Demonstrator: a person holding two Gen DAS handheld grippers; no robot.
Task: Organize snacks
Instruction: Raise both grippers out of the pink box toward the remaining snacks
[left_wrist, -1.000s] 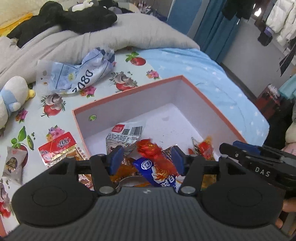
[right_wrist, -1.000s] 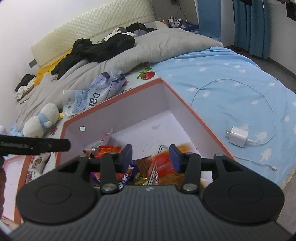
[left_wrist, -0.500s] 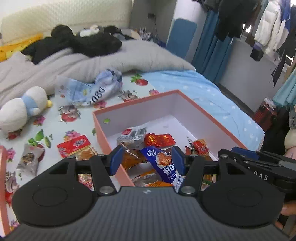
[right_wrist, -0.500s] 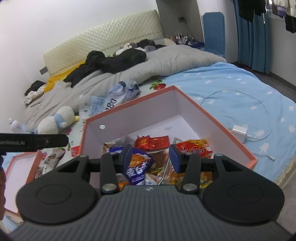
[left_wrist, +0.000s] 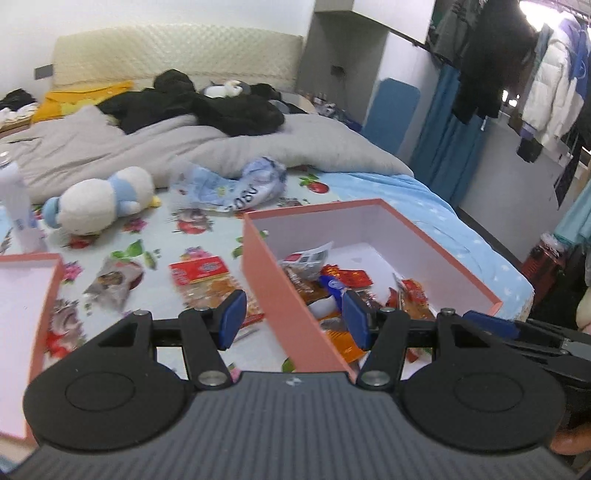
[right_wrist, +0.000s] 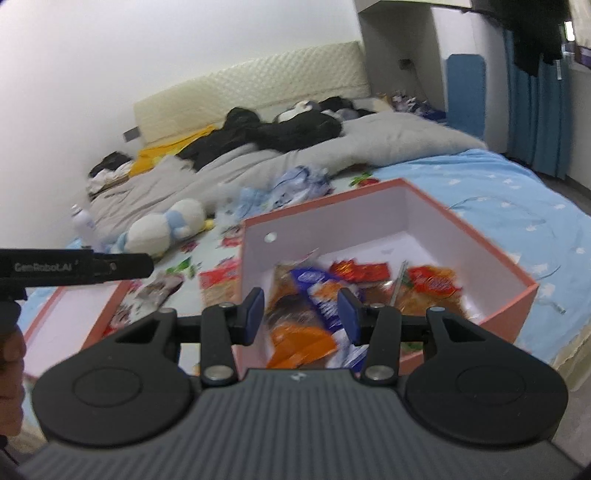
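Both grippers (left_wrist: 293, 319) (right_wrist: 301, 314) released, empty — charger cable (right_wrist: 517, 218) only in right view.

Snack packets (left_wrist: 347, 277) in pink box (left_wrist: 291, 306)

One open pink box (left_wrist: 280, 291) holds a heap of snack packets too jumbled to count, while two packets (left_wrist: 197, 267) (left_wrist: 112, 282) lie on the bed to its left beside one plush toy (left_wrist: 99, 201) farther back.
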